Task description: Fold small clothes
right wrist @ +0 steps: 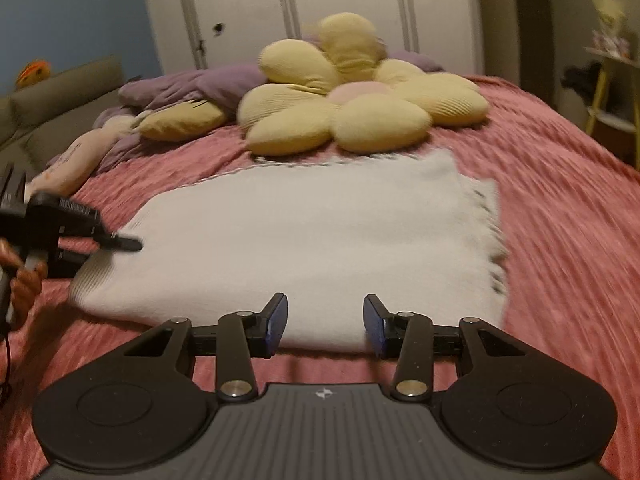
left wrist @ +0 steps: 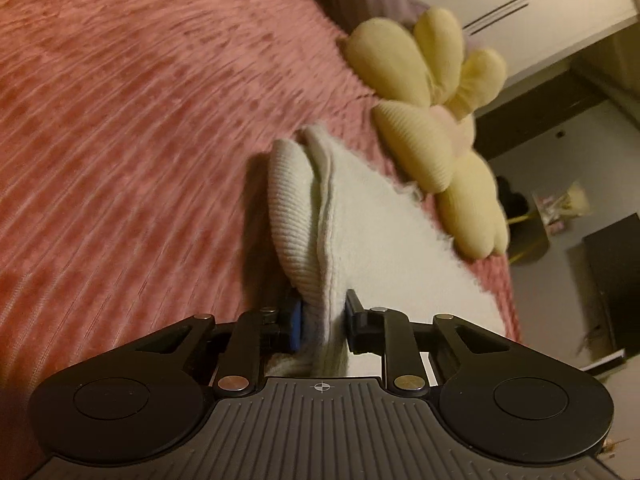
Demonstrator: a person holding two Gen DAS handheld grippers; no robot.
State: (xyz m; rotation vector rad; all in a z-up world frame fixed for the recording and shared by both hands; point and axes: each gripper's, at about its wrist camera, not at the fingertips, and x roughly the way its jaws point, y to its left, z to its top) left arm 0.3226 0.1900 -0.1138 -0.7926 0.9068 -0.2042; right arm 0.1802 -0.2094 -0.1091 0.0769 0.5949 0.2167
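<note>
On pink bedspread [right wrist: 560, 200], white knit garment [right wrist: 312, 240], yellow flower cushion [right wrist: 360, 108], white wardrobe [right wrist: 340, 0]

We are seeing the garment [right wrist: 304, 240] lying flat on the bed [right wrist: 560, 208], with the flower cushion [right wrist: 360, 92] lying just behind it. The left tongs [right wrist: 120, 242] are sitting at the garment's left edge, pinching a fold of it, while the right tongs [right wrist: 325, 326] are hanging over its near edge. Bedding [right wrist: 192, 84] is lying behind the cushion, to the left.
</note>
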